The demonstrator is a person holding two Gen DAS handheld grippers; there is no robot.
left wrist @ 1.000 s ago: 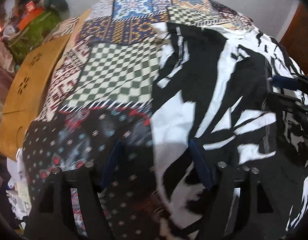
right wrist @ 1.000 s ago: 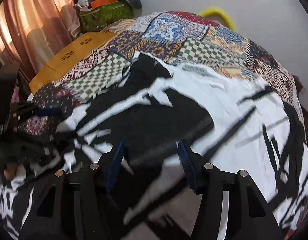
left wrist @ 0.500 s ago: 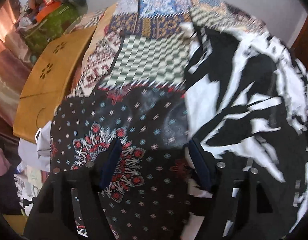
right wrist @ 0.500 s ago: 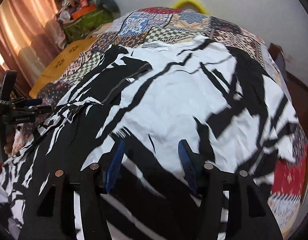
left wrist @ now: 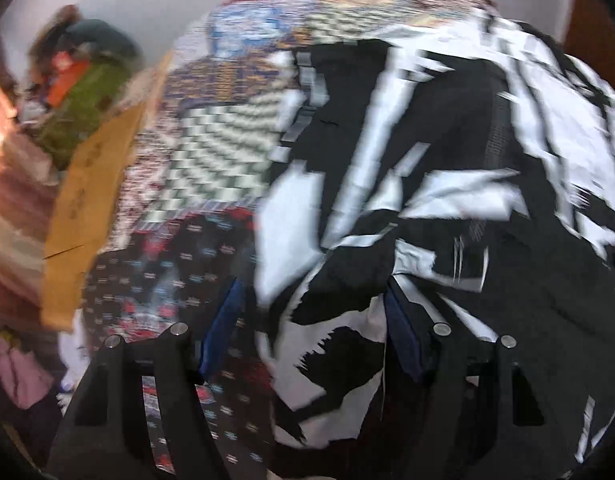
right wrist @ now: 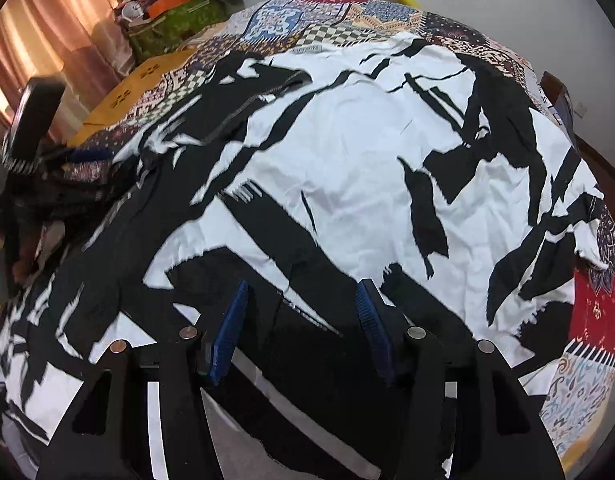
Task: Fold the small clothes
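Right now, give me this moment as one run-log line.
garment: black-and-white shirt spread on patchwork cover | left tool: open, over shirt's edge, blurred | right tool: open, over shirt | fold: none visible

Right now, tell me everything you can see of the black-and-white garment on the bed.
The black-and-white garment is thin, creased fabric, white with jagged black streaks. It lies spread mostly flat over the patchwork bedspread, a stitched black hem folded over near its far left. Both claws, right and left, stand open above its near edge; contact is unclear.
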